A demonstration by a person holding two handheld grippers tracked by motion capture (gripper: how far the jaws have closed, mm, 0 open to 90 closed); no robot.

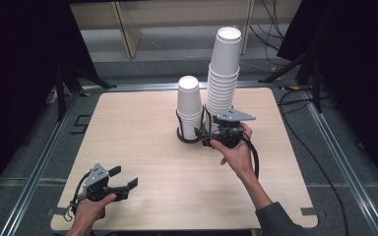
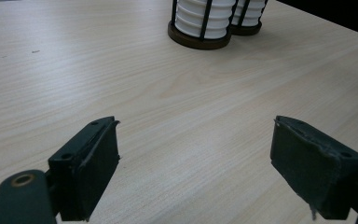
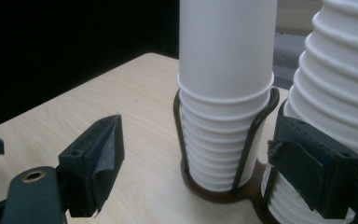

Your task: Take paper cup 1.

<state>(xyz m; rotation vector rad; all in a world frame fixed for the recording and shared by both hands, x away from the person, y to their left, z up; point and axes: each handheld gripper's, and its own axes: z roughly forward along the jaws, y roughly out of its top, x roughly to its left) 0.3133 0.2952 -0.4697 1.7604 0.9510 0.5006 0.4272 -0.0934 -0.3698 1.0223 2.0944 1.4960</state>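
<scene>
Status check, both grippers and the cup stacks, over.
Left gripper open, idle near table edge. Right gripper open, at the short cup stack beside the tall stack. Nothing in the way.

Matt paper cups point(image 1: 189, 101), wire holder point(image 3: 254, 126), wood-grain table point(image 1: 142, 147).

1. We see two stacks of plain white paper cups: the shorter stack point(image 1: 189, 105) and the taller stack point(image 1: 223, 71).
2. We note the wire holder point(image 3: 256, 122) is black, with a dark brown base.
3. Our table point(image 1: 142, 147) is pale wood (fine grain streaks).
4. Both the left gripper point(image 1: 120, 178) and the right gripper point(image 1: 207, 136) are black with grey plates.
</scene>
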